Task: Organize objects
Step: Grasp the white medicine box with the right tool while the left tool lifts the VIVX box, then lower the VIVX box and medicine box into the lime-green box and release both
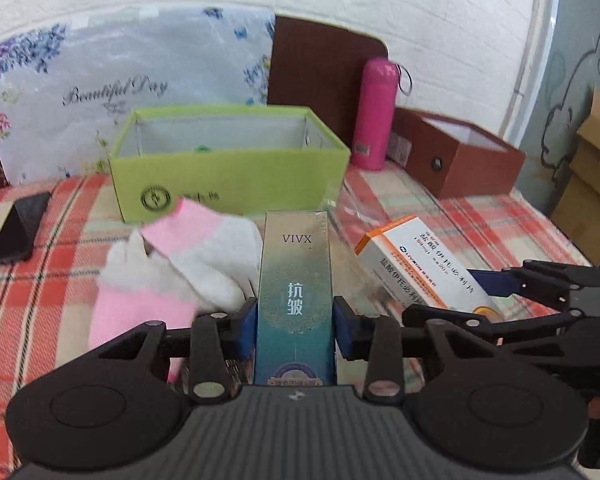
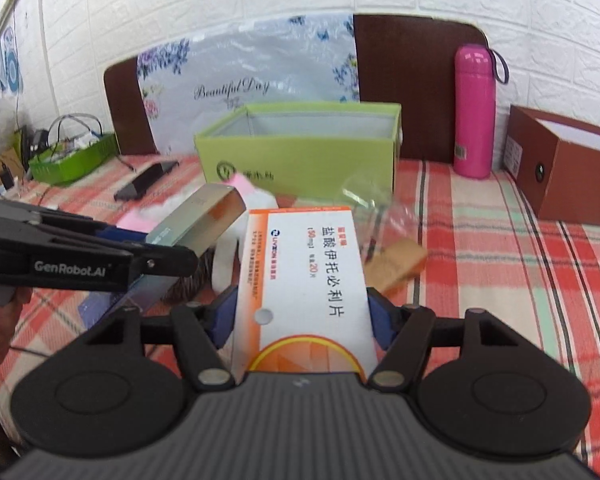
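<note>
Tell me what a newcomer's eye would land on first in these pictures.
Two clamped boxes fill the foreground: the left gripper grips a tall teal VIVX box, the right gripper an orange-and-white medicine box. Behind them on the checked cloth stand an open green box and, to its right, a pink flask.

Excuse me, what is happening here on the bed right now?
A person is tidying small things with two handheld grippers. The left gripper is shut on a tall teal VIVX box, and the right gripper is shut on a white and orange medicine box. Both boxes are held above the checked bedcover. An open green box and a brown box wait behind; pink and white socks remain on the cover.
</note>
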A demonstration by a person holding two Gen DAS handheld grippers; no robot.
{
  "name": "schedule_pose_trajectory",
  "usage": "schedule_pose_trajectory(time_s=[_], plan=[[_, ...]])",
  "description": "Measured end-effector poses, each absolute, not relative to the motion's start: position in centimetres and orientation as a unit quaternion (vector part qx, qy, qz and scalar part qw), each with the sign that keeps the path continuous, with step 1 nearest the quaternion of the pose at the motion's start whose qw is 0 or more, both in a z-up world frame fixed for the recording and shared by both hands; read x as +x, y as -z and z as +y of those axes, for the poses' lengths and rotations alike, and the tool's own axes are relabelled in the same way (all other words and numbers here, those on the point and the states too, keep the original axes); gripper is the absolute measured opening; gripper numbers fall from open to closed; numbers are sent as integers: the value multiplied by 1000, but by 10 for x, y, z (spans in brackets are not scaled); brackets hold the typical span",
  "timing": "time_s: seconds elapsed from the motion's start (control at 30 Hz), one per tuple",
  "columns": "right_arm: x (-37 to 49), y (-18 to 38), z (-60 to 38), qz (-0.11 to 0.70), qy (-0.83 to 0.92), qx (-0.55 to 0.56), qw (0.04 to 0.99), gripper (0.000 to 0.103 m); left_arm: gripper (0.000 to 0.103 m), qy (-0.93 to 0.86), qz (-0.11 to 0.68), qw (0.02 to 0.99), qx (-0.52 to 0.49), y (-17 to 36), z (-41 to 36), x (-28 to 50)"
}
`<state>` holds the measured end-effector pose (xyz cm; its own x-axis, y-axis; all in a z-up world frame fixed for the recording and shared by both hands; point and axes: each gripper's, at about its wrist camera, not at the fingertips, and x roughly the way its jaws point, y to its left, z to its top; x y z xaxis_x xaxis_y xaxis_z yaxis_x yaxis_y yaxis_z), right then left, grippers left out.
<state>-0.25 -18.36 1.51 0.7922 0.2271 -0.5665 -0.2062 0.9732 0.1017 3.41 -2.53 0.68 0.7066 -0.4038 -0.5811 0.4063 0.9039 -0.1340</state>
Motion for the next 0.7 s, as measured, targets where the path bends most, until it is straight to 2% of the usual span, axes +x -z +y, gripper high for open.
schedule_pose_trajectory(time_s=[0.4,0.7], plan=[[81,-45,-180,264,-111,8,958,65,41,178,269,947,-2,-40,-18,97],[170,-52,-194,256,-74,20,964,65,41,141,259,955,-26,-60,-12,177]])
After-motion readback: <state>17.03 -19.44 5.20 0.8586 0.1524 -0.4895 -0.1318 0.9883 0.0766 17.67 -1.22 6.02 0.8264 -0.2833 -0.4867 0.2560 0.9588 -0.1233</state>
